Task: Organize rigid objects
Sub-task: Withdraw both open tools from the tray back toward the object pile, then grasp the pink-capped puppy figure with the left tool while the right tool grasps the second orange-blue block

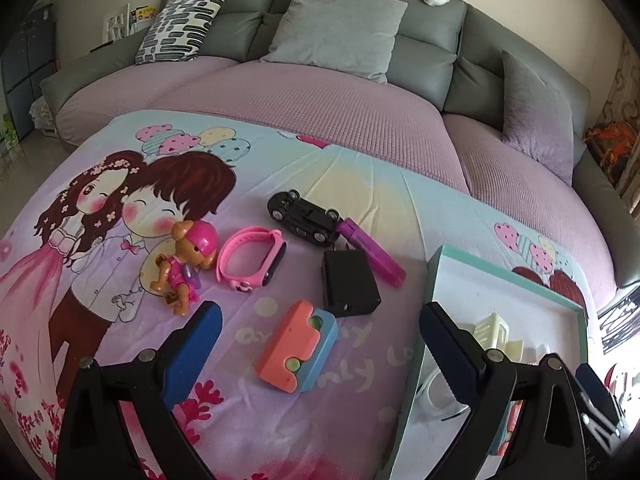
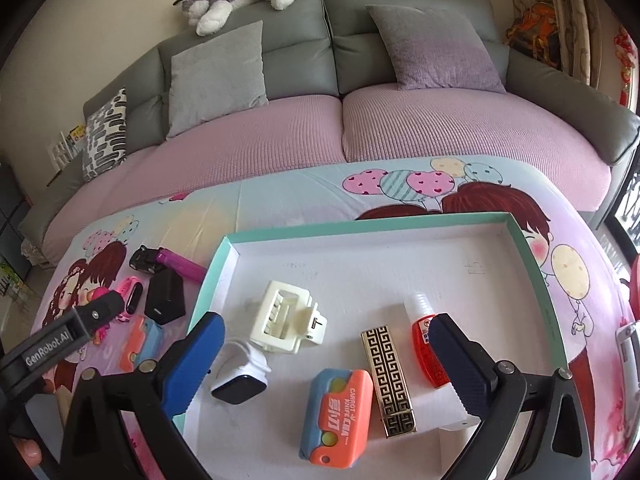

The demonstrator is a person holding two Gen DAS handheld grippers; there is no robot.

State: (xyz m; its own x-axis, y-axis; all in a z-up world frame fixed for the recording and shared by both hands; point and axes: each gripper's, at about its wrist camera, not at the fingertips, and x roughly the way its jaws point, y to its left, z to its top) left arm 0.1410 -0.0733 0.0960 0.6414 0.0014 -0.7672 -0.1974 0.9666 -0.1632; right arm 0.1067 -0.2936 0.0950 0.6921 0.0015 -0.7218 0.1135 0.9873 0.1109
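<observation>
Left gripper (image 1: 316, 344): opened wide, nothing held, hung over the blanket (image 1: 360, 184) just left of the tray (image 1: 430, 276).
Right gripper (image 2: 328, 364): also opened wide, nothing held, hung over the near part of the tray.

Lay inside the tray, all on its white floor:
- white clip (image 2: 286, 322), near the middle, a bit left.
- white watch (image 2: 240, 376), by the near left wall, just beside the clip.
- orange toy (image 2: 336, 416), near the front, label up.
- gold bar (image 2: 388, 380), just right of the orange toy, touching or almost touching it.
- red bottle (image 2: 426, 344), right of the gold bar, partly hidden behind the right gripper's finger.

Lay on the blanket, left of the tray:
- second orange toy (image 1: 298, 346), nearest the tray's near left side, between the left gripper's fingers but not pinched.
- black box (image 1: 350, 286), behind that toy, close to the tray's left wall.
- purple stick (image 1: 372, 254), behind the black box, touching the car.
- black car (image 1: 304, 216), upside down, wheels up, farthest back.
- pink watch (image 1: 252, 260), left of the black box.
- dog toy (image 1: 184, 264), farthest left of the tray, just beside the pink watch.

Stood behind the blanket, past the tray: sofa (image 1: 280, 92) with pillows.
</observation>
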